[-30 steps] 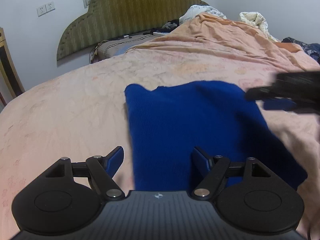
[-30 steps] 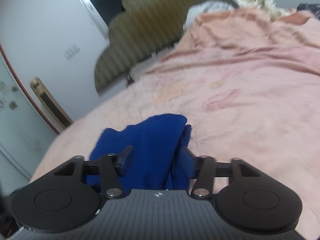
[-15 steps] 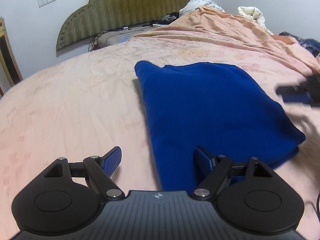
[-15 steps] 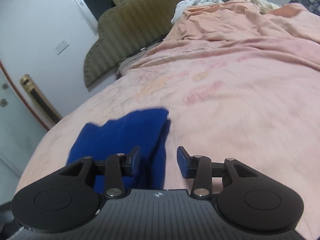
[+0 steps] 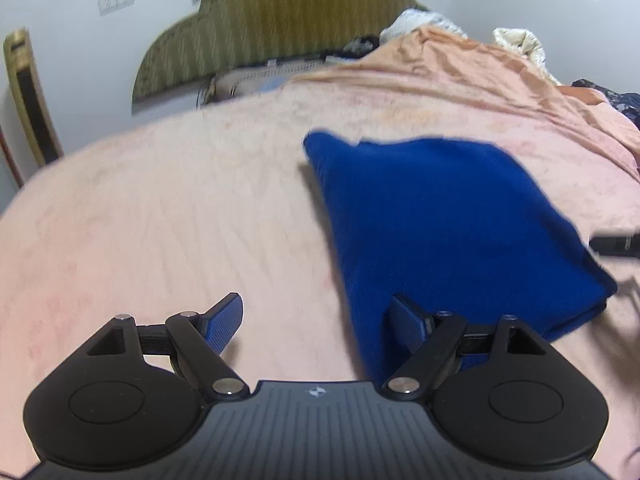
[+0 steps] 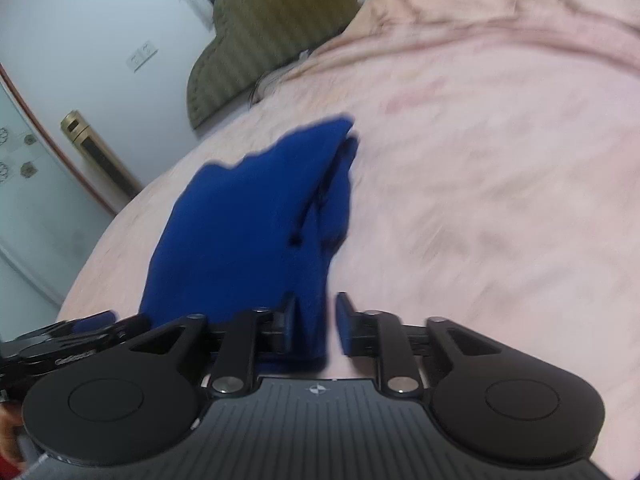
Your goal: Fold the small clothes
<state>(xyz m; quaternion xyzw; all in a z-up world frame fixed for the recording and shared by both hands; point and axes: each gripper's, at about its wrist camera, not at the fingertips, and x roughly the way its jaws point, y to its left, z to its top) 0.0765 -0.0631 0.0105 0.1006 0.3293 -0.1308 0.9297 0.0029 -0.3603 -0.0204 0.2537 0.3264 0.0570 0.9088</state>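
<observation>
Cloth (image 5: 448,220), blue and folded on the bed (image 5: 180,220), runs its long axis away from both tongs: right gripper (image 6: 316,324) straddles its near edge, narrowly parted and not clamped, while left gripper (image 5: 316,316), wide apart and empty, sits just off its left edge.

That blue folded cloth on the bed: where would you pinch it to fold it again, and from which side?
Probably the near corners. The blue cloth lies flat on the pink bedspread, its layered near edge facing both grippers. The left gripper stands open at the near left corner. The right gripper already straddles the near right edge, jaws apart. Coming in low from the near side lets each slip one finger under all the layers.
</observation>
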